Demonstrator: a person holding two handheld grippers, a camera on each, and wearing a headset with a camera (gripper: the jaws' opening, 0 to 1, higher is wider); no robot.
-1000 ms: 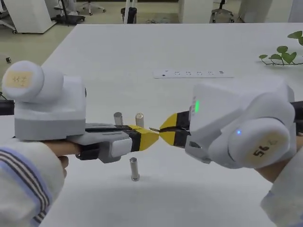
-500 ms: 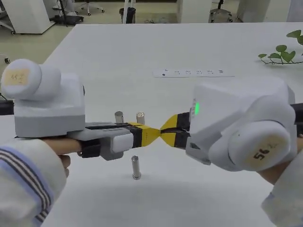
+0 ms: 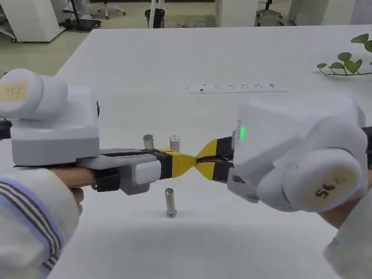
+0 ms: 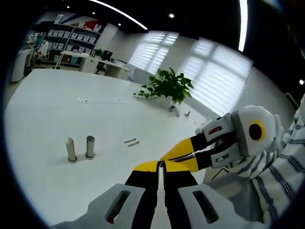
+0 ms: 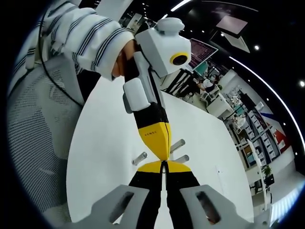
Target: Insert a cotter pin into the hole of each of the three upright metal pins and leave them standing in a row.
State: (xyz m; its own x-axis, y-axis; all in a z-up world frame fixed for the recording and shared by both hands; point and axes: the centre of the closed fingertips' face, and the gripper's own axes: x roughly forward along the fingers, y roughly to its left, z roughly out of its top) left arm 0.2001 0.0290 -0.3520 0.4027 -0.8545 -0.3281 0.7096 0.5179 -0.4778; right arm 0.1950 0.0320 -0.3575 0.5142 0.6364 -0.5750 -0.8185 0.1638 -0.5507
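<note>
Currently left claw (image 4: 161, 166) and right claw (image 5: 165, 164) are clenched tip to tip, contents indiscernible. Any downward drift could topple the metal pin (image 3: 170, 202) standing near the tips.

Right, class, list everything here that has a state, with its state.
Left gripper: shut.
Right gripper: shut, tip to tip with the left one.
Front metal pin: upright.
Two back metal pins: upright, side by side.
Cotter pins: lying loose on the table.
</note>
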